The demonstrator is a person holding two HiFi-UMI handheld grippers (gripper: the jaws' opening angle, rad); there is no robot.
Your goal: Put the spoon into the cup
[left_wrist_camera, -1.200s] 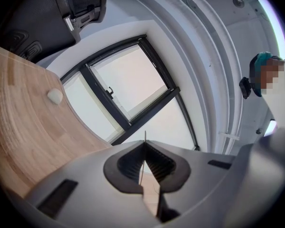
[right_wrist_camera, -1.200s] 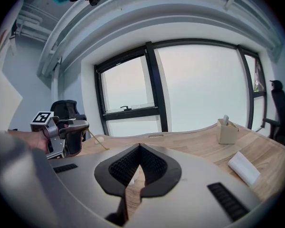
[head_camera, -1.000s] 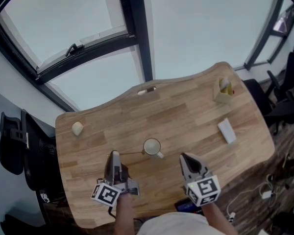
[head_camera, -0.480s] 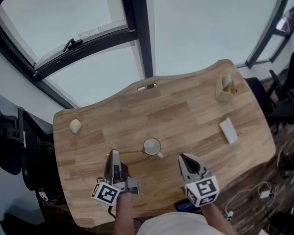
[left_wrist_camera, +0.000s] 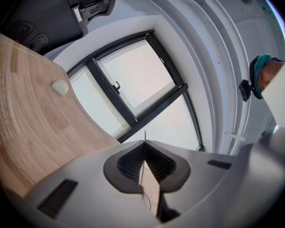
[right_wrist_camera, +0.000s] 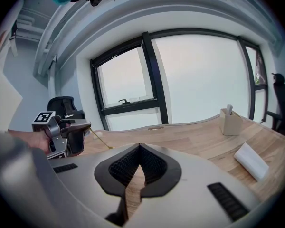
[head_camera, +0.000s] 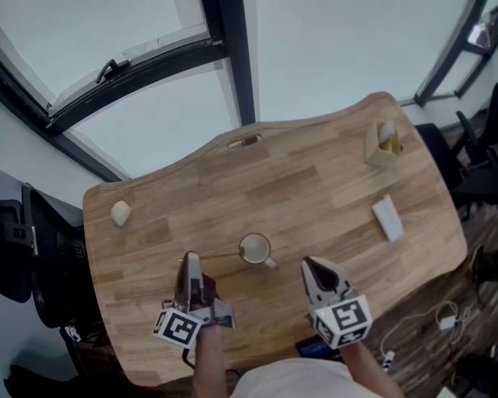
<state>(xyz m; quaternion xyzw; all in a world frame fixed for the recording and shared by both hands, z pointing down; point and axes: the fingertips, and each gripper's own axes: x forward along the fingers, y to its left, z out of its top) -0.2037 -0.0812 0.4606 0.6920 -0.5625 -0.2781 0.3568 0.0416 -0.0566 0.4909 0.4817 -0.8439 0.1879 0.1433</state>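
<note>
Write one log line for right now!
left hand-held gripper: shut on spoon, aimed at cup | right hand-held gripper: shut, empty

Pale wooden surface (head_camera: pixel 315 197), sparsely set.
Cup (head_camera: pixel 256 249) just ahead, between left jaws and right jaws; pale lump (head_camera: pixel 120 213) beyond the left jaws; white block (head_camera: pixel 388 219) and tan box (head_camera: pixel 384 143) well right of the right jaws.

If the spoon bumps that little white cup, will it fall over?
Probably not easily: the small pale cup looks wide-mouthed and stands upright on the wooden table. It looks light, so a hard nudge from the thin golden spoon might slide it.
</note>
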